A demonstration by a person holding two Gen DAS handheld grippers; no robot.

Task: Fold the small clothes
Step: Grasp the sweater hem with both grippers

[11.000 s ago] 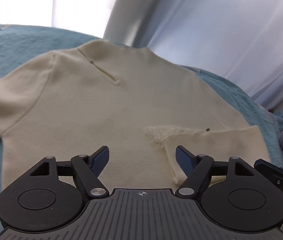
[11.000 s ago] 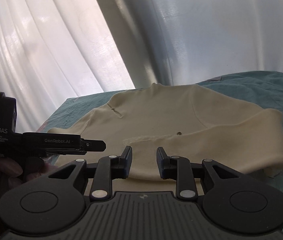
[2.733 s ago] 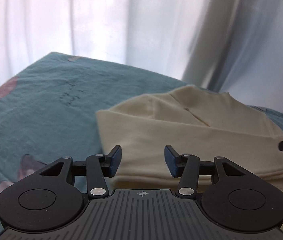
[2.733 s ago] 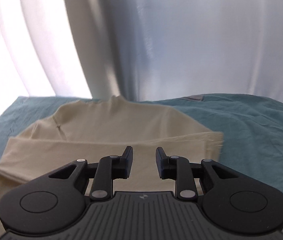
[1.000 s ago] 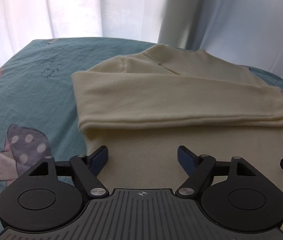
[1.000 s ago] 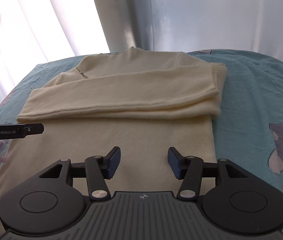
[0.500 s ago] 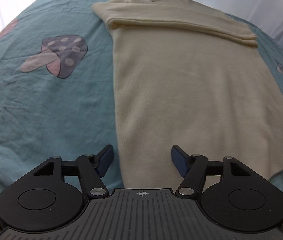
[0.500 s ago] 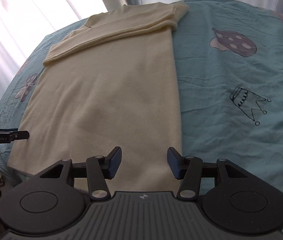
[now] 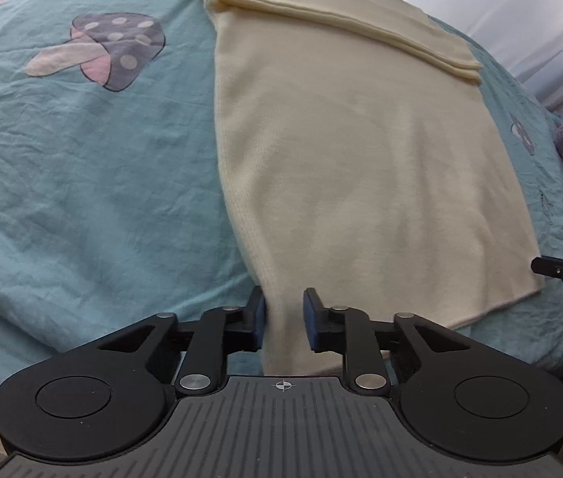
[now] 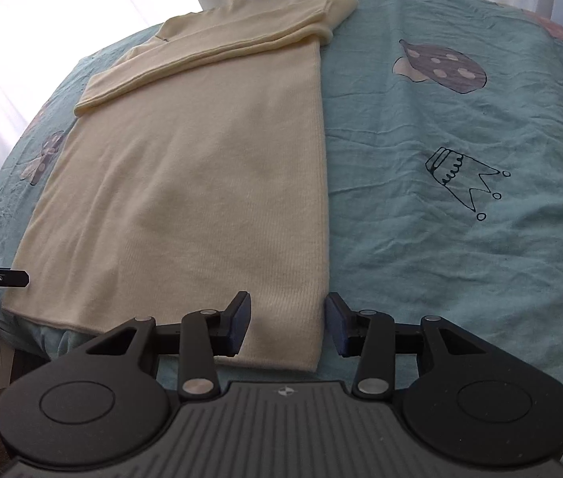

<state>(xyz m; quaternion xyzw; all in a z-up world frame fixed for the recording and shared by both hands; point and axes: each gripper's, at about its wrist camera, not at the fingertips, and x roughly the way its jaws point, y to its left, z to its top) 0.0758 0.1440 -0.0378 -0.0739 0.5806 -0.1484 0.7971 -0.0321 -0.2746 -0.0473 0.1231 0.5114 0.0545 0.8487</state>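
A: Describe the left gripper [image 9: 284, 320] housing.

B: Matte black body. Grey ribbed centre plate with a small crosshair mark at its top edge. Either side of that plate sits one round black hub with a recessed disc.

A: Linkage?

B: Black link arms, each with silver round pivot screws. The fingers [image 9: 258, 318] carry dark blue pads.

A: And the right gripper [image 10: 287, 320]?

B: Identical build: black hubs, grey ribbed plate, crosshair mark, silver screws, blue-padded fingers [image 10: 239, 320]. Seen side-on from the other camera, it is a slim black bar with small white lettering, partly cut off.
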